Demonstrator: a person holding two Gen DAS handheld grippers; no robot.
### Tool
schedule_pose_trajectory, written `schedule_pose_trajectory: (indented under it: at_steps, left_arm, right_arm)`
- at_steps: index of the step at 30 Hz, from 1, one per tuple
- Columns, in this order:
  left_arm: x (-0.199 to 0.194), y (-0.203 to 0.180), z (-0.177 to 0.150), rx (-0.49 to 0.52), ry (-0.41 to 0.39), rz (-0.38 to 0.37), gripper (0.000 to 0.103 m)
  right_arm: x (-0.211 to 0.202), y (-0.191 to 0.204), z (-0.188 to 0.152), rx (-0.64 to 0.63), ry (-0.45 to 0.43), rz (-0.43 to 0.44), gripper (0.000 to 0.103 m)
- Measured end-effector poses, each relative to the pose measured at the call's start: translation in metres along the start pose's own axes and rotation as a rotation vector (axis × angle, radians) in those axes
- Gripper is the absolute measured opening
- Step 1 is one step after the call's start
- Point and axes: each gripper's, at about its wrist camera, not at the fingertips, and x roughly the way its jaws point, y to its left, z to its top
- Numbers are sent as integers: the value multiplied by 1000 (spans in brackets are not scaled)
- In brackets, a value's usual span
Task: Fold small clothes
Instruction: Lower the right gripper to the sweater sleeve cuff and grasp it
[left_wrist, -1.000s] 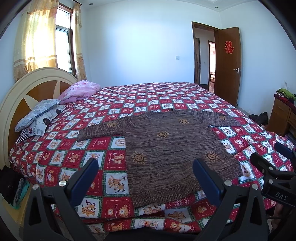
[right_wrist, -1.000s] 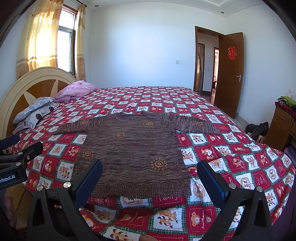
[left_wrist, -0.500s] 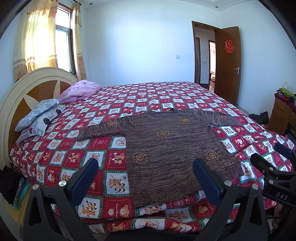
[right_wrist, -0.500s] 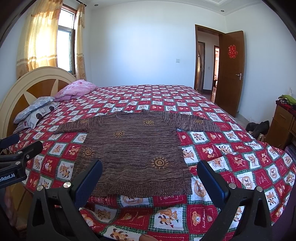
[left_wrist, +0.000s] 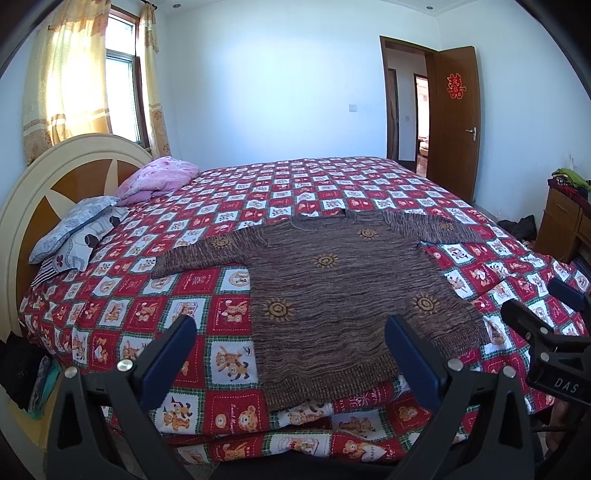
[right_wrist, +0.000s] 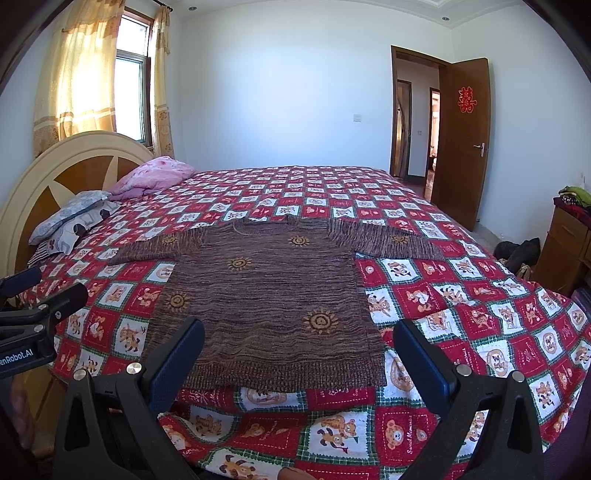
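A brown knit sweater with sun motifs (left_wrist: 343, 291) lies flat on the bed, sleeves spread out, hem toward me; it also shows in the right wrist view (right_wrist: 273, 295). My left gripper (left_wrist: 291, 347) is open and empty, held just before the bed's near edge, in front of the hem's left part. My right gripper (right_wrist: 299, 350) is open and empty, in front of the hem's middle. Each gripper shows at the edge of the other's view: the right one (left_wrist: 546, 317), the left one (right_wrist: 40, 295).
The bed has a red patchwork bear quilt (left_wrist: 207, 306). Pillows (left_wrist: 77, 229) and a pink bundle (left_wrist: 159, 177) lie by the cream headboard (left_wrist: 44, 173) at left. A wooden dresser (left_wrist: 565, 225) stands at right, an open door (left_wrist: 454, 118) behind.
Both views have dropped slightly and moved a little closer to the bed edge; the sweater has not moved and both grippers stay open.
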Motion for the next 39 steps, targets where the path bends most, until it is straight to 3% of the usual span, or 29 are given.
schedule_pose_trajectory:
  at_steps: [5, 10, 17, 26, 30, 34, 37, 39]
  left_arm:
    - [10, -6, 2, 33, 10, 14, 103]
    - [28, -10, 4, 67, 21, 35, 103]
    - [79, -13, 16, 109, 81, 53, 103]
    - [156, -26, 42, 110, 122, 48, 103]
    - [189, -27, 55, 106, 127, 48, 103]
    - [225, -25, 70, 98, 117, 74, 103]
    - [254, -18, 79, 71, 125, 83, 103]
    - [277, -10, 84, 48, 144, 106, 103]
  right_arm:
    - [12, -3, -3, -6, 12, 18, 102]
    - [36, -17, -7, 29, 54, 116, 102]
    - [88, -49, -11, 38, 118, 107, 102]
    - [171, -122, 2, 168, 235, 80, 101]
    - [198, -157, 14, 228, 263, 66, 87]
    - [224, -196, 34, 309, 254, 50, 84]
    - [242, -221, 46, 362, 250, 41, 66]
    - [256, -242, 53, 415, 249, 51, 63]
